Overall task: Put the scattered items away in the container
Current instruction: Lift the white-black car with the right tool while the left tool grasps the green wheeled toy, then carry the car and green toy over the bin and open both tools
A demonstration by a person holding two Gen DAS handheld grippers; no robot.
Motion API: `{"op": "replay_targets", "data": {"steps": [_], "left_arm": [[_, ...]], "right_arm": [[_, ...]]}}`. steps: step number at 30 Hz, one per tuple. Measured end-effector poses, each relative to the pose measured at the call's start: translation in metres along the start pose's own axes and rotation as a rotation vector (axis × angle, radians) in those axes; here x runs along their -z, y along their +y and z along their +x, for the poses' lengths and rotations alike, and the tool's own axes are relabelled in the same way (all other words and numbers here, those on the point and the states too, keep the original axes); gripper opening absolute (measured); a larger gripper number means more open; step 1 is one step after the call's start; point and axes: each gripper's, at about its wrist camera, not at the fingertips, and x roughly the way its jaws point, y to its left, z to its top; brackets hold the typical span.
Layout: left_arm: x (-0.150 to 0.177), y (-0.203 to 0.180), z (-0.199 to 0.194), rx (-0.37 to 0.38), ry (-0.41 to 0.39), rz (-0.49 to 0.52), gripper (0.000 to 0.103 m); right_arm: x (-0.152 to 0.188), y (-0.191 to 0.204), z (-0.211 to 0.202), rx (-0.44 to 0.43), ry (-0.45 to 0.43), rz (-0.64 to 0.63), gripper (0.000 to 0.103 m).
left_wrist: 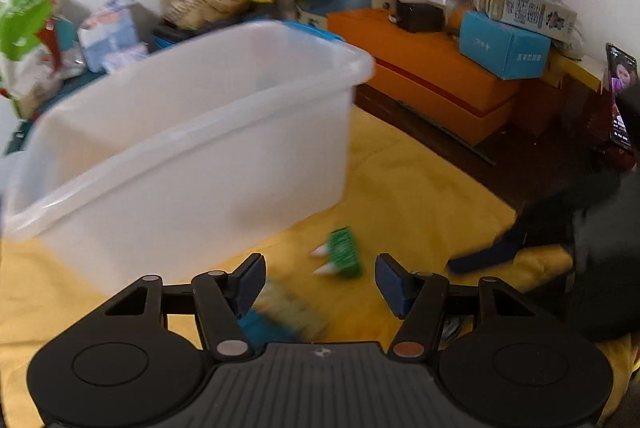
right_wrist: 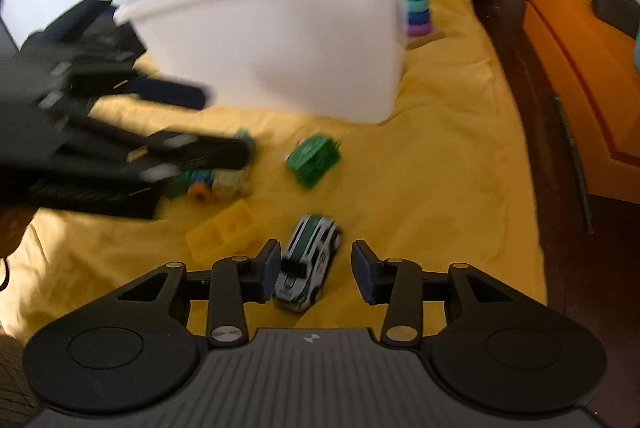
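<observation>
While no lettering reads clearly, right gripper [right_wrist: 314, 272] straddles toy car [right_wrist: 308, 262].

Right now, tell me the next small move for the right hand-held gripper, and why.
Probably ease the right hand-held gripper slightly forward and close on the toy car. Its jaws are open, the car already lies between the pads, nearer the left one, and nothing is held yet. The white container stands just beyond for the drop.
</observation>
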Motion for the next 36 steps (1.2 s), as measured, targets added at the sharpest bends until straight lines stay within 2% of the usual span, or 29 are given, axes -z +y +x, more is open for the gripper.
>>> {"op": "replay_targets", "data": {"steps": [4, 7, 11, 13, 14, 15, 18, 21, 22, 23, 27, 29, 32, 36], "left_arm": [[-0.002, 0.002, 0.029, 0.026, 0.056, -0.092, 0.064], [-0.003, -0.002, 0.046, 0.026, 0.093, -0.100, 0.064], [-0.006, -0.006, 0.067, 0.018, 0.111, -0.099, 0.063], [-0.006, -0.007, 0.077, 0.003, 0.134, -0.104, 0.054], [-0.005, -0.009, 0.078, -0.010, 0.126, -0.094, 0.045], [-0.004, -0.012, 0.077, -0.016, 0.116, -0.072, 0.042], [0.001, -0.019, 0.072, -0.015, 0.103, -0.025, 0.041], [0.005, -0.021, 0.063, 0.019, 0.105, -0.024, 0.041], [0.005, -0.021, 0.057, 0.026, 0.100, -0.027, 0.041], [0.005, -0.021, 0.050, 0.035, 0.089, -0.031, 0.041], [-0.010, -0.022, 0.005, 0.057, -0.010, -0.032, 0.041], [-0.019, -0.020, -0.022, 0.055, -0.072, -0.044, 0.041], [-0.034, -0.013, -0.057, 0.030, -0.167, -0.068, 0.042], [-0.054, 0.008, -0.087, -0.030, -0.249, -0.112, 0.042]], "right_arm": [[0.008, 0.007, 0.014, 0.026, -0.001, -0.053, 0.042], [0.016, 0.006, 0.011, 0.049, -0.006, -0.077, 0.033], [0.026, -0.004, -0.003, 0.087, 0.005, -0.050, 0.033], [0.029, -0.008, -0.006, 0.103, 0.003, -0.041, 0.033], [0.031, -0.009, -0.007, 0.105, 0.001, -0.033, 0.033], [0.032, -0.010, -0.007, 0.106, 0.000, -0.022, 0.033], [0.030, -0.011, -0.005, 0.110, -0.004, -0.013, 0.034], [0.030, -0.009, 0.000, 0.117, -0.011, -0.023, 0.038], [0.031, -0.007, 0.000, 0.122, -0.012, -0.040, 0.037], [0.031, -0.004, 0.001, 0.129, -0.007, -0.059, 0.033], [0.024, -0.004, -0.007, 0.126, 0.008, -0.061, 0.033], [0.018, -0.004, -0.015, 0.118, -0.012, -0.076, 0.033], [0.002, 0.001, -0.035, 0.127, -0.072, -0.112, 0.033], [-0.031, 0.006, -0.063, 0.116, -0.195, -0.143, 0.033]]}}
